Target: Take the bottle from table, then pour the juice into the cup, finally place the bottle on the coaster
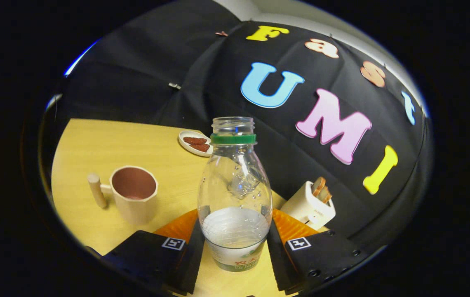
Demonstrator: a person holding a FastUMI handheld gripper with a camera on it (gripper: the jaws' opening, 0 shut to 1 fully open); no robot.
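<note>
The bottle [235, 194] stands upright between the two fingers of the gripper [235, 243], its cap off and a green ring around its open neck. It is clear plastic, with a pale liquid filling only its lower part and drops clinging to the inside wall above. Both fingers [193, 247] lie against the bottle's lower sides, one on each flank, so the gripper is pinching the bottle at its base. Whether the bottle rests on the table [95, 144] or is lifted just off it cannot be told.

Behind the bottle's base, an orange coaster [183, 225] shows on either side of it. To the left, well apart from the fingers, a cream cup [134, 194] with a peg handle stands on the yellow table. Beyond the bottle's neck lies a small white dish [195, 143] with brown pieces. To the right stands a white toaster [309, 206] holding bread slices.
</note>
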